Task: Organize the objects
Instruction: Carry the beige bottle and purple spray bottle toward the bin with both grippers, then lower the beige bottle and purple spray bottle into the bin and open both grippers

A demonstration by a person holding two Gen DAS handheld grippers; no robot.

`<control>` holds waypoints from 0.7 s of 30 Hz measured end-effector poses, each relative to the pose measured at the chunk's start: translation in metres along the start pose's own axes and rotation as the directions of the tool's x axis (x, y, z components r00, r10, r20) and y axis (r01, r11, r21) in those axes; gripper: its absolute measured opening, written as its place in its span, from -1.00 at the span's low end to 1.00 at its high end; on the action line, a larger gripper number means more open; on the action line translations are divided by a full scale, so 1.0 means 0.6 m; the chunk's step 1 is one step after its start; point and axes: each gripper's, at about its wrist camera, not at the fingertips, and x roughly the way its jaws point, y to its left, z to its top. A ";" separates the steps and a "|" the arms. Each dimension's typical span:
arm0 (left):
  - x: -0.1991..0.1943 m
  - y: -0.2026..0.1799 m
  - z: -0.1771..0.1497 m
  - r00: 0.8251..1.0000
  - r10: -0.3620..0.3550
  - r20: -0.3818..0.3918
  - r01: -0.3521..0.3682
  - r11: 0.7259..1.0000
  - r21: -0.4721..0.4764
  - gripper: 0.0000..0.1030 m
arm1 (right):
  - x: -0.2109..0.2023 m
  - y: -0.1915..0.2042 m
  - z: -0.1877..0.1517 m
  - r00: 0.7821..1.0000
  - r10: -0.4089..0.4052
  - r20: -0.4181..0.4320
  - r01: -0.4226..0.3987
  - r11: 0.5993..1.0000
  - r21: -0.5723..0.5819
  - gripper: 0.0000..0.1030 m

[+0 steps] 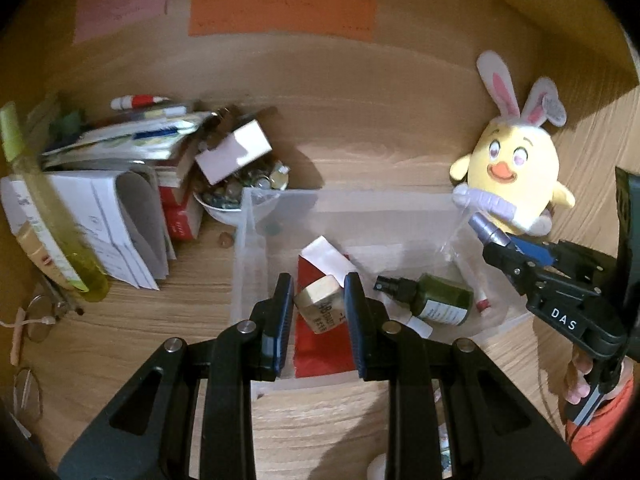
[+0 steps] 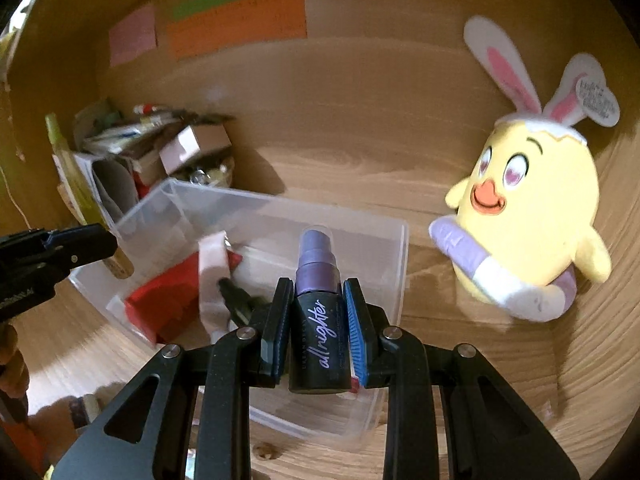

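Observation:
My left gripper (image 1: 319, 296) is shut on a small gold-capped bottle (image 1: 320, 307) and holds it over the clear plastic bin (image 1: 248, 216). My right gripper (image 2: 317, 300) is shut on a black and purple spray bottle (image 2: 317, 320) above the same bin (image 2: 400, 248); it also shows in the left wrist view (image 1: 496, 240) at the bin's right edge. In the bin lie a red packet (image 1: 320, 348), a white paper (image 1: 326, 256) and a dark green spray bottle (image 1: 436, 300).
A yellow chick plush with bunny ears (image 1: 516, 172) leans on the wooden back wall at the right. A pile of papers, boxes and a bowl of small items (image 1: 224, 196) stands at the left, with a yellow-green bottle (image 1: 48, 216) and glasses (image 1: 36, 320).

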 end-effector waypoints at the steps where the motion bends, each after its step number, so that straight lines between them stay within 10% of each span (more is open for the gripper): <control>1: 0.006 -0.002 -0.001 1.000 0.001 -0.007 -0.001 1.000 0.005 -0.51 | 0.003 -0.001 -0.001 1.000 -0.005 -0.004 0.005 1.000 -0.001 -0.55; 21: 0.048 -0.025 -0.011 0.998 0.011 -0.067 -0.009 0.999 0.033 -0.50 | 0.033 0.014 -0.011 0.997 -0.012 -0.076 0.009 0.999 -0.046 -0.54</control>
